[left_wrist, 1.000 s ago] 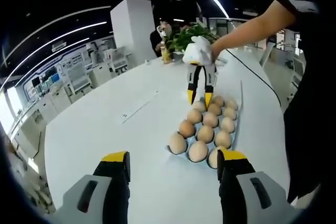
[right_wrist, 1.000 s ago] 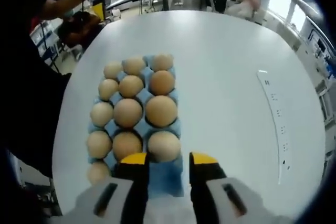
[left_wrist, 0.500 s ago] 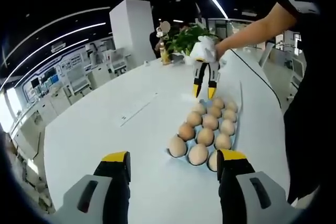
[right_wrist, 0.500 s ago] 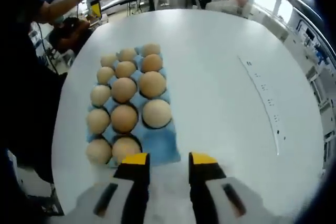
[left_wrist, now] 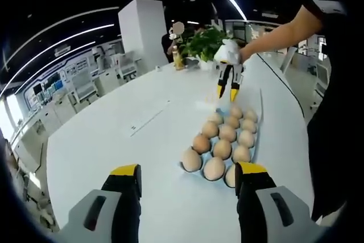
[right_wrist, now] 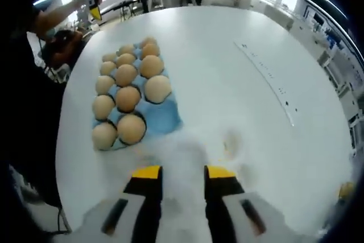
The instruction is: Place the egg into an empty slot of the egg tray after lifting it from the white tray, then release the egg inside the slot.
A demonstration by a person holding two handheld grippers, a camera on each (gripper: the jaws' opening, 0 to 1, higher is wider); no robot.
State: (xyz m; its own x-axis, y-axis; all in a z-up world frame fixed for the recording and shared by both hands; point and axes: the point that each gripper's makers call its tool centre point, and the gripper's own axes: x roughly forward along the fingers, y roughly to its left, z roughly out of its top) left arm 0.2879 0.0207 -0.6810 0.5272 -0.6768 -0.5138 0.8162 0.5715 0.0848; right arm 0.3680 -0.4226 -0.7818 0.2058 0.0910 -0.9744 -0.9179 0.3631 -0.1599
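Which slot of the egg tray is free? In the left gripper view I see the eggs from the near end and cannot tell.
Observer: The right gripper view shows one bare blue slot, at the egg tray's corner nearest the right gripper.
Operator: Does that gripper carry an egg?
Observer: No, its jaws stand apart with nothing between them.
Operator: Is the white tray near it?
Observer: I cannot tell. A pale blurred patch lies on the table just ahead of it.
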